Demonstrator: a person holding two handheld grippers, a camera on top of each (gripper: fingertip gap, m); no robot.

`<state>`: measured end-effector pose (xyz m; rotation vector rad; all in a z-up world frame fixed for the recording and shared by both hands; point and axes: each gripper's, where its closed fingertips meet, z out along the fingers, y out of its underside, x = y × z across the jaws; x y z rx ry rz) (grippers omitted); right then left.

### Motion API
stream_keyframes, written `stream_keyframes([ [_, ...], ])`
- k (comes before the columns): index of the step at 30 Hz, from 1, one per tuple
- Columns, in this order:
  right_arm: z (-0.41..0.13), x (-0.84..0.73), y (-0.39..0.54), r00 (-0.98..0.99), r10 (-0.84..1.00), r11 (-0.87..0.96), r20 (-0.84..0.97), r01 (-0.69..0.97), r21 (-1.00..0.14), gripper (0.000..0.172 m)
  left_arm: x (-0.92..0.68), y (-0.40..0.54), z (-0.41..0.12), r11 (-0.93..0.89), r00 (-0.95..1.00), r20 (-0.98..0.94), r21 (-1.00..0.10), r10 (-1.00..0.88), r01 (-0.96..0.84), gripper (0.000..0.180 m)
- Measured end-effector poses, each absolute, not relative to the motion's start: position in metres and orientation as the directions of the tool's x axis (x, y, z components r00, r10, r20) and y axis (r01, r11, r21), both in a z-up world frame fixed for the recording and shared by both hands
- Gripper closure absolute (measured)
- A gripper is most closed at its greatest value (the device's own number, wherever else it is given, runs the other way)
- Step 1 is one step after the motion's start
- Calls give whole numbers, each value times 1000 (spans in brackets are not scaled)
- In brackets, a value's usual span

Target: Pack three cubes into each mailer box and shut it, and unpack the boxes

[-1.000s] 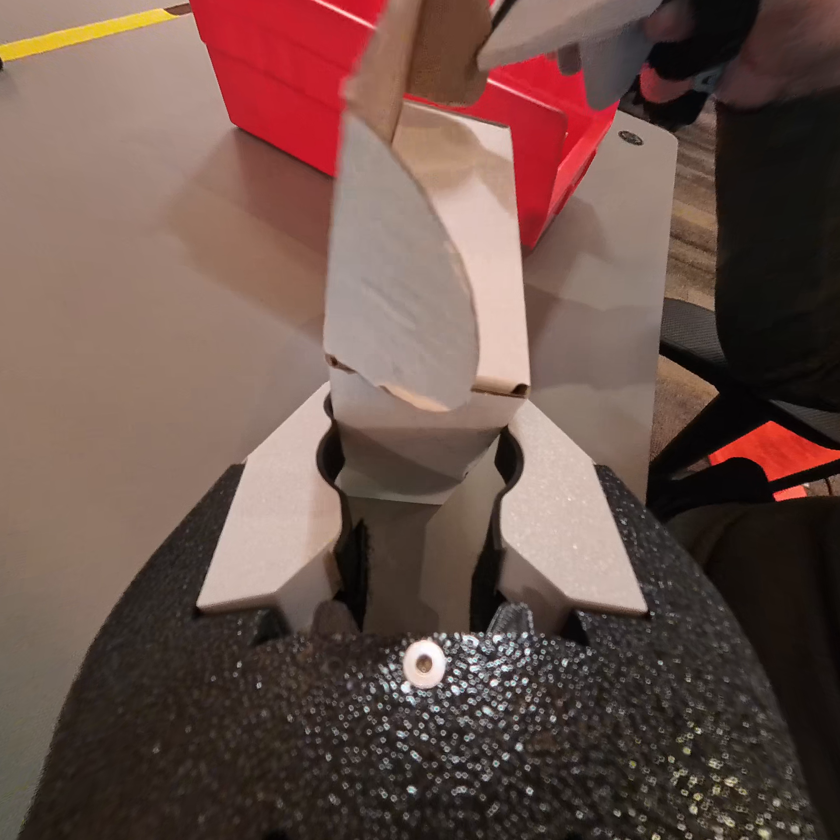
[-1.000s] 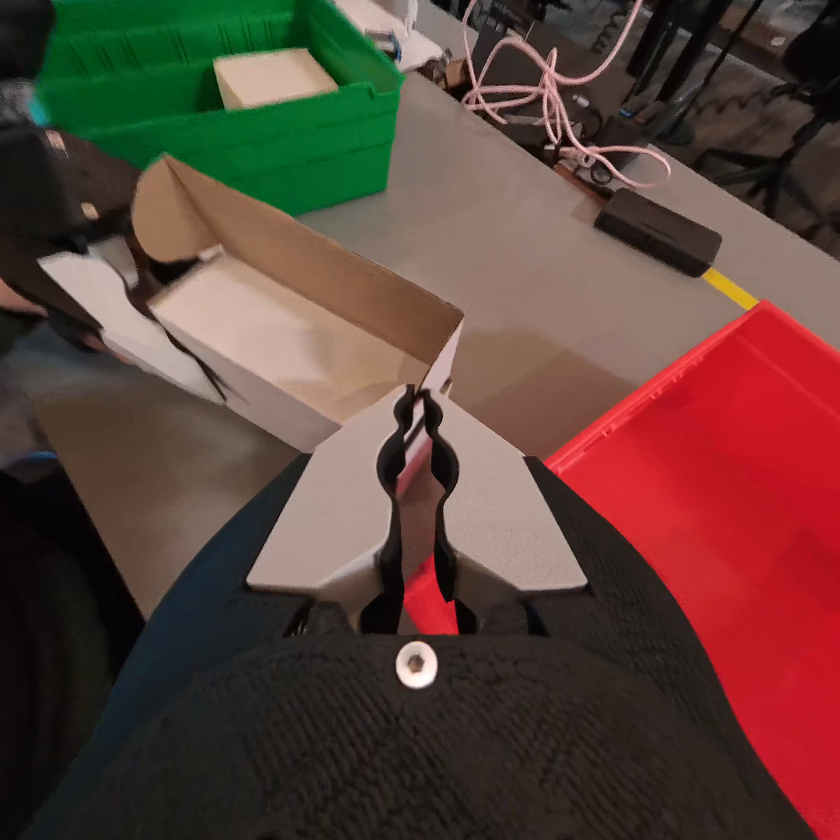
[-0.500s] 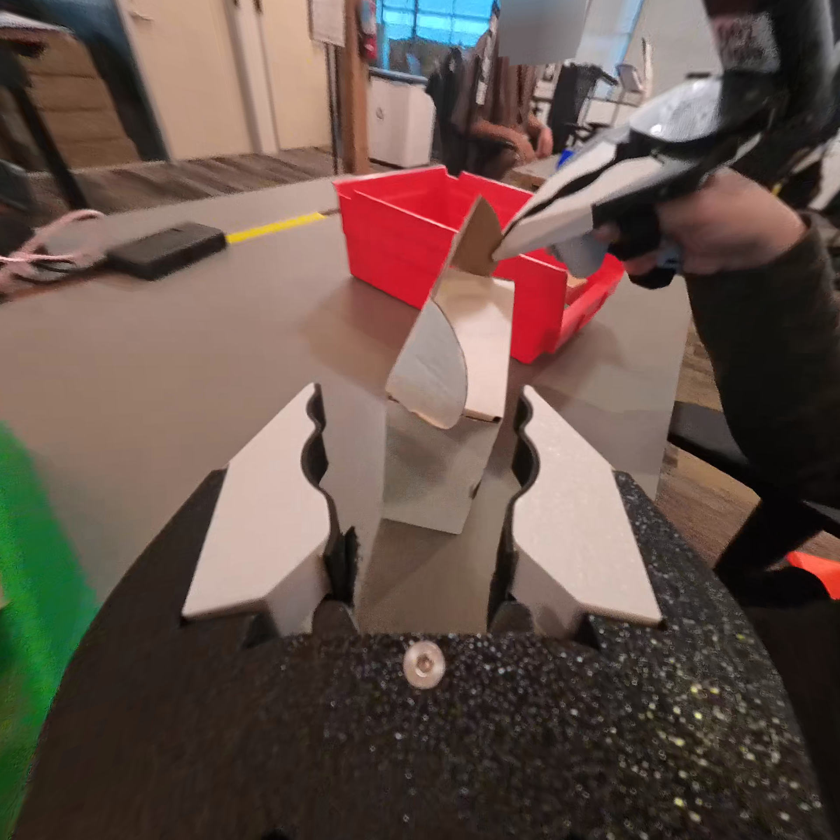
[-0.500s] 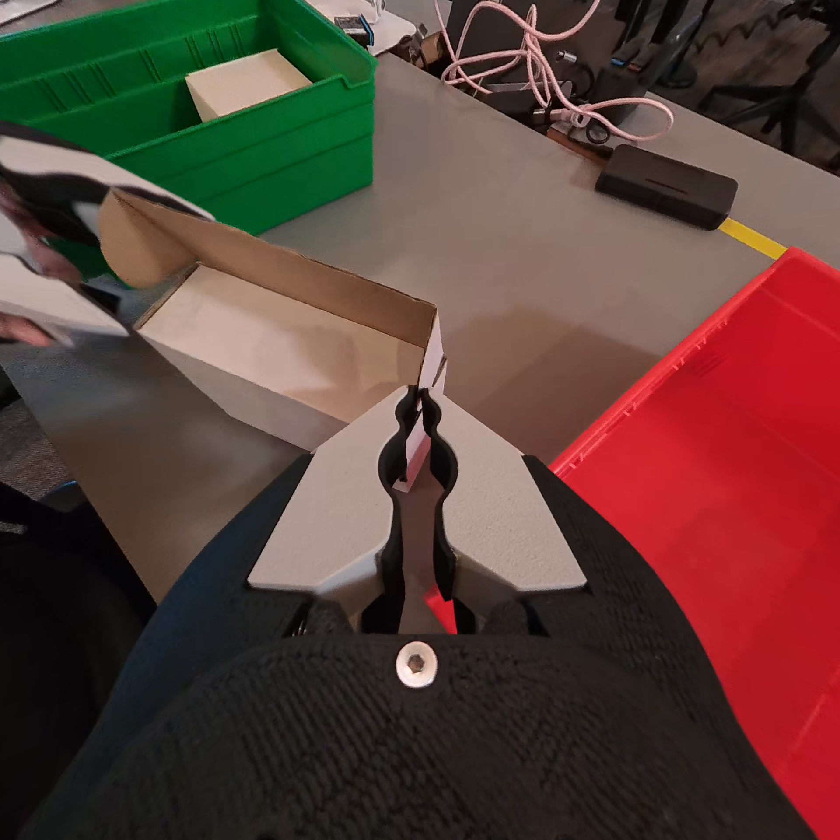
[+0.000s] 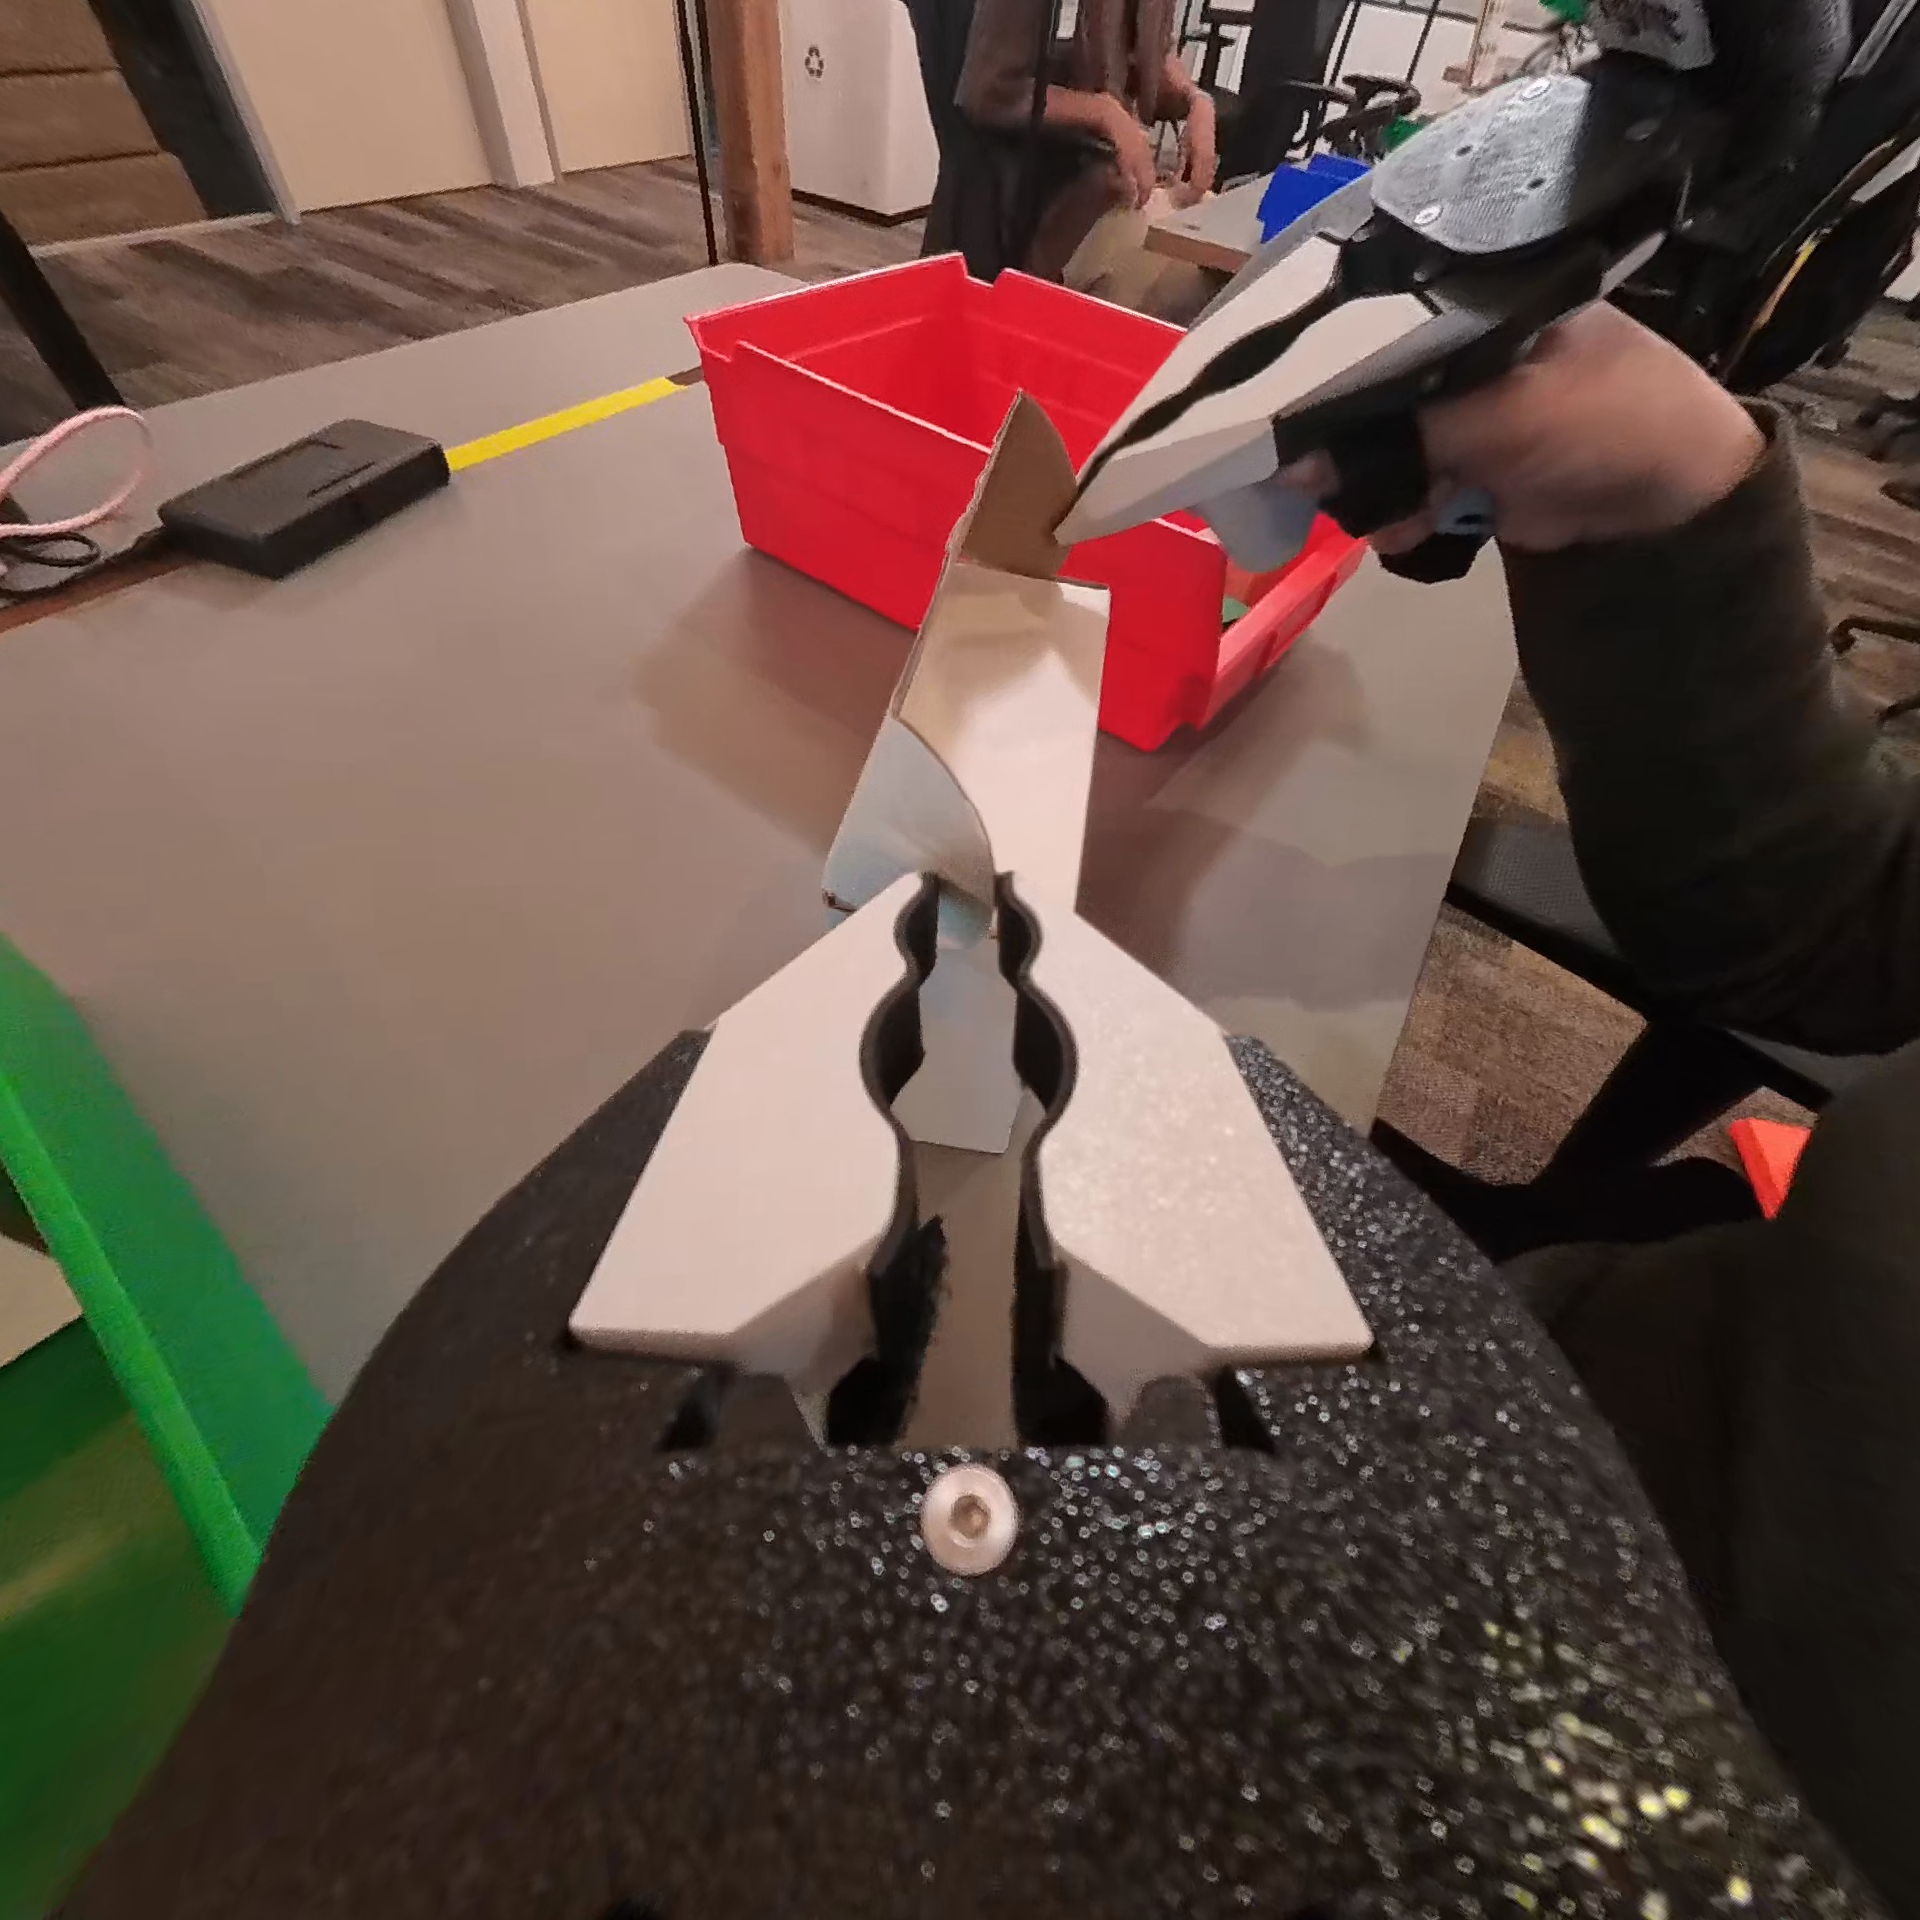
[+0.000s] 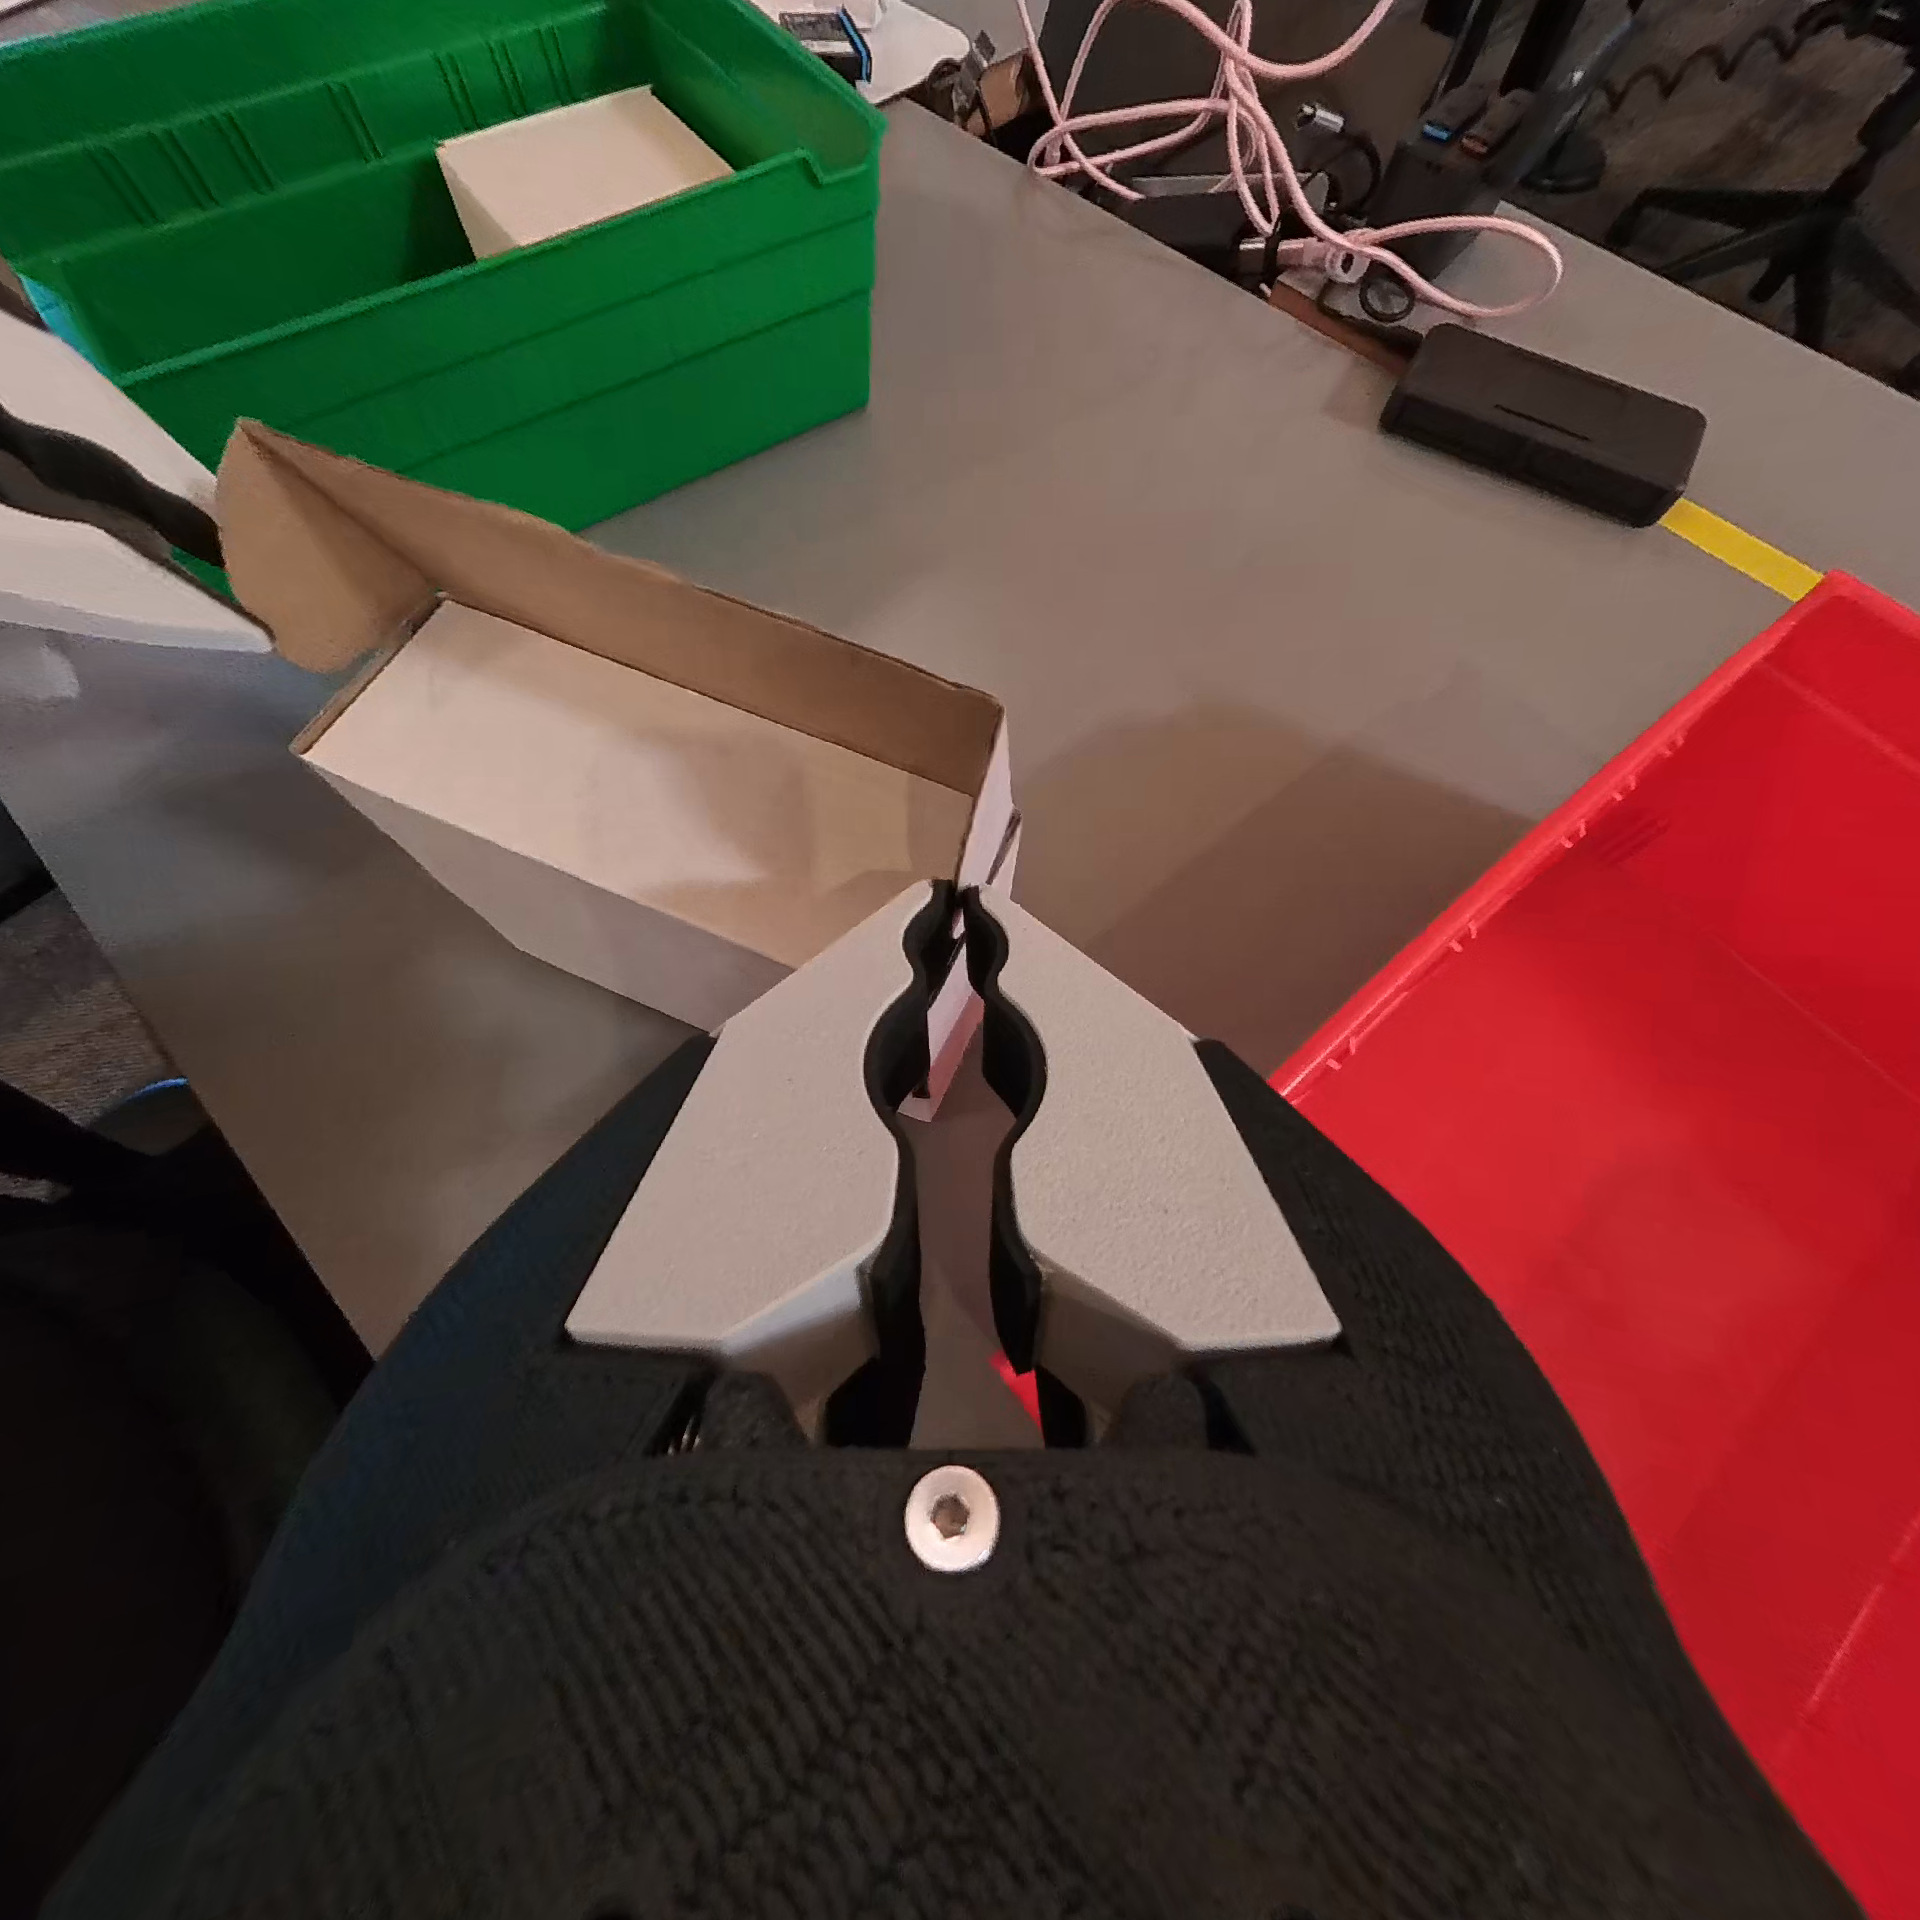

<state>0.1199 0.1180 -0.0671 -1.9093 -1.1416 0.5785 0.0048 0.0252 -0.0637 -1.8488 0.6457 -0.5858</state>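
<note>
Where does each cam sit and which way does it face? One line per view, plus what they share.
Left wrist view: on the left gripper, looking along its fingers across the grey table to the red bin; shows the right gripper and the hand holding it.
Right wrist view: on the right gripper, looking down over the table toward the green bin; the left gripper's fingers show at the left edge.
Shared: the white mailer box, pinched at opposite end flaps by both grippers, the red bin, the black device, the yellow tape.
</note>
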Motion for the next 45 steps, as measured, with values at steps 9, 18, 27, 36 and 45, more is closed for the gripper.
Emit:
stream_keyframes([
  [9, -66, 118, 114, 482, 874, -238, 53, 522, -819, 171, -1, 38, -56, -332, 749, 143, -937, -647, -108, 173],
  [18, -68, 111, 108, 466, 880, -203, 97, 551, -810, 170, -13, 47, -54, -335, 785, 175, -941, -595, -44, 174],
  [27, -72, 110, 106, 467, 872, -186, 146, 593, -783, 170, -13, 41, -72, -407, 778, 184, -908, -601, -100, 177],
  [36, -71, 118, 97, 445, 888, -202, 118, 606, -769, 156, -21, 32, -73, -448, 813, 139, -879, -566, -162, 180],
  [45, -2, 96, 107, 499, 830, 76, 247, 337, -938, 172, -26, 55, -5, -119, 883, -54, -985, -467, -123, 180],
])
